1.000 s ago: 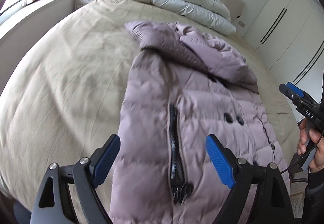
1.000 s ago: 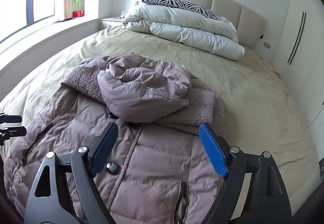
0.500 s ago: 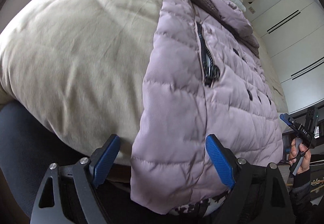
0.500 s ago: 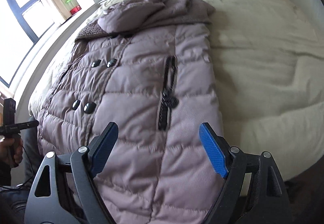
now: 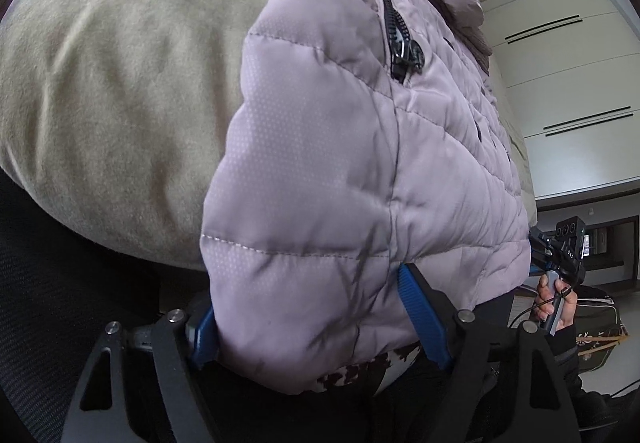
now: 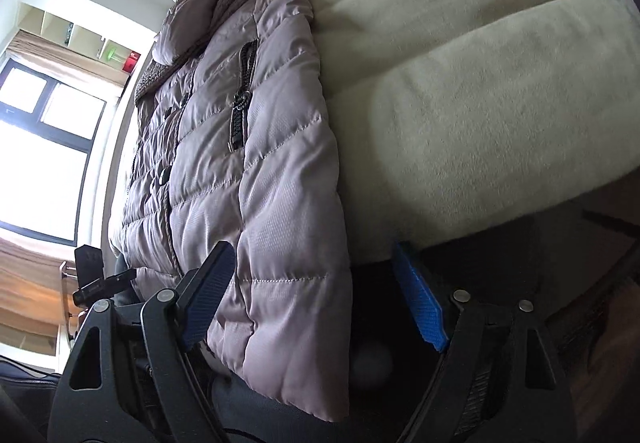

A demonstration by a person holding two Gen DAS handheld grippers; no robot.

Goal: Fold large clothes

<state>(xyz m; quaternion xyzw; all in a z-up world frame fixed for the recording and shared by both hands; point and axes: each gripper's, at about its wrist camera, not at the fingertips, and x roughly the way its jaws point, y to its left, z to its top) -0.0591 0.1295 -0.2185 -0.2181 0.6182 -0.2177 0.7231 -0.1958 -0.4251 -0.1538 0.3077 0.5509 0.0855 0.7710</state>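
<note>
Two grippers close in at the hem of the puffy lilac jacket (image 5: 340, 171) lying on the bed (image 5: 100, 83). Left gripper (image 5: 320, 323) and right gripper (image 6: 316, 295) fingers are narrowing around its bottom corners, not yet pinching. Soft, bulky, probably slippery: grip deep at the corners.

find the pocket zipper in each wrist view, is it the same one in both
Left wrist: a black pocket zipper sits upper centre-right on the jacket, above the left gripper.
Right wrist: a pocket zipper sits upper centre-left, above the right gripper; probably the opposite pocket.
Shared landmark: the jacket's hem, hanging over the bed edge in both views.
</note>
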